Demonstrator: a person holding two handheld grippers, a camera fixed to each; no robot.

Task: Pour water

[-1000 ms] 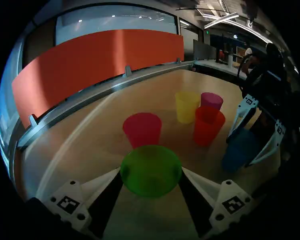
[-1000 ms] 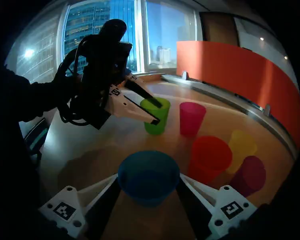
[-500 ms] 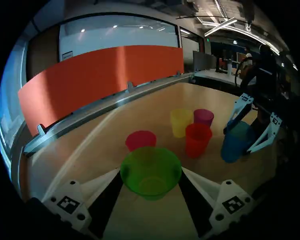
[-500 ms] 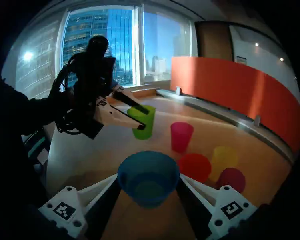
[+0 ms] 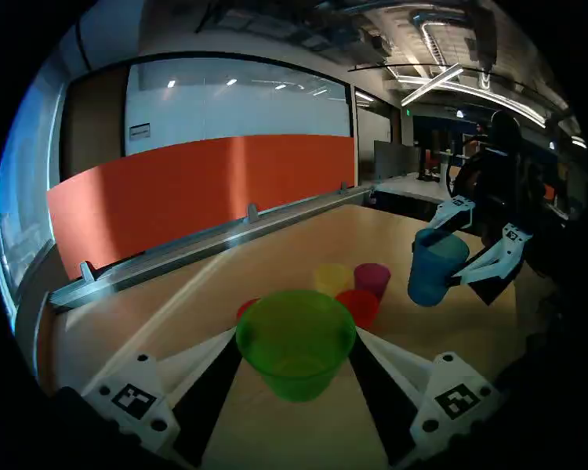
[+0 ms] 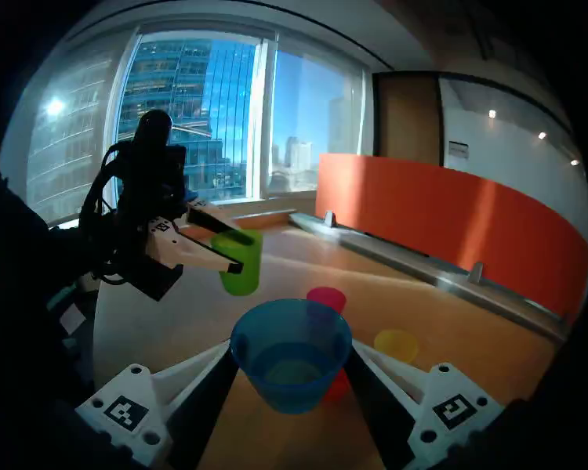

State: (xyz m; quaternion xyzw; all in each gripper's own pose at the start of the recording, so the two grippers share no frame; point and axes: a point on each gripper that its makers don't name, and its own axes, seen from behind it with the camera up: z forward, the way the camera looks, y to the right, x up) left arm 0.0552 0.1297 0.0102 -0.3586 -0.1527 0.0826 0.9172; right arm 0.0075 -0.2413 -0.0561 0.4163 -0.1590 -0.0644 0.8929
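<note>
My left gripper is shut on a translucent green cup, held upright well above the wooden table. The right gripper is shut on a blue cup that has a little water in its bottom, also raised. In the left gripper view the blue cup hangs at the right between the other gripper's fingers. In the right gripper view the green cup hangs at the left in the other gripper, with a dark sleeve behind it.
Several cups stand grouped on the table below: yellow, purple, orange-red and pink. An orange partition on a metal rail runs along the table's far side. Tall windows are behind the left hand.
Both grippers have risen with their cups, so the cups on the table look smaller and lower. The green and blue cups remain upright and gripped.
</note>
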